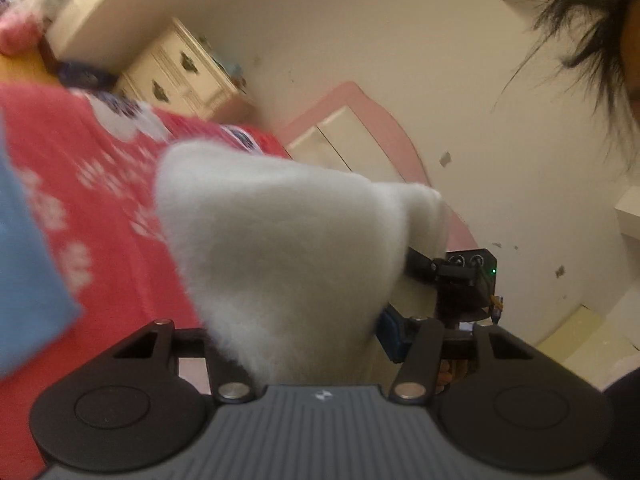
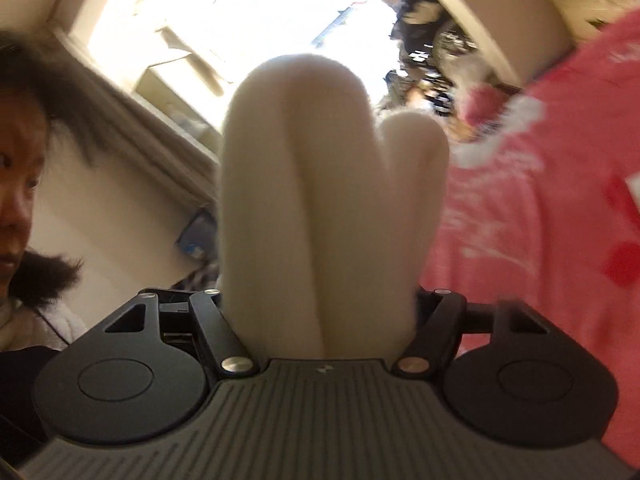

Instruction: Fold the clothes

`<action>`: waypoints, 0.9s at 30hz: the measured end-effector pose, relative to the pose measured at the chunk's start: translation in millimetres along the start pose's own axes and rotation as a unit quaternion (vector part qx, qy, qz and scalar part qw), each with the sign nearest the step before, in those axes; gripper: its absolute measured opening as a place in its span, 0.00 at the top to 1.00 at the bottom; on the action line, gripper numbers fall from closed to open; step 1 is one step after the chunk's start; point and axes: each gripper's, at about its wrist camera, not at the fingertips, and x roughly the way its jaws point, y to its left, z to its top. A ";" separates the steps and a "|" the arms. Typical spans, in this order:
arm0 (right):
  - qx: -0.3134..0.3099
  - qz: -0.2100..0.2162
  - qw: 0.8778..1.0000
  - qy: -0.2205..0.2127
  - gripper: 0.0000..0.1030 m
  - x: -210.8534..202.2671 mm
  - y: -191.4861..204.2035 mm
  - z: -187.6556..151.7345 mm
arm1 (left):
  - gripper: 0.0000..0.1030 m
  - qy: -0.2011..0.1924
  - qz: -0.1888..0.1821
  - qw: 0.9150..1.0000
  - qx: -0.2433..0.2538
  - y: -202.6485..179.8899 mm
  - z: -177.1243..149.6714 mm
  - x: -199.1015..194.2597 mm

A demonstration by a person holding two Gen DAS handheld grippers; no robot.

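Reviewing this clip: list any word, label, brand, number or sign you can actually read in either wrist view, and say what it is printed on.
No readable text in either view.
Small pale emblem on the left gripper body: a mark, no legible letters.
Same emblem on the right gripper body: not legible.
White prints on the pink bedspread: paw shapes and blurred patches, no words.
The white fleece garment carries no visible label.

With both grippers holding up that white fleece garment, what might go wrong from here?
The white fleece garment bunches thickly in the left gripper and right gripper, so it could slip or fold unevenly. It also blocks both wrist views, and the pictures are blurred, so placing it on the pink bedspread may be imprecise.
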 end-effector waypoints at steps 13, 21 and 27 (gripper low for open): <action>0.044 0.137 0.976 0.163 0.34 260.8 11.4 80.3 | 0.47 -0.143 0.201 0.965 -0.094 58.9 46.5 -143.7; 0.095 0.120 0.954 0.259 0.30 381.2 -7.3 127.9 | 0.44 -0.162 0.303 0.923 -0.174 119.0 77.1 -146.0; 0.087 0.059 0.939 0.326 0.16 429.4 -33.6 85.4 | 0.29 -0.142 0.396 0.893 -0.160 135.2 89.8 -129.2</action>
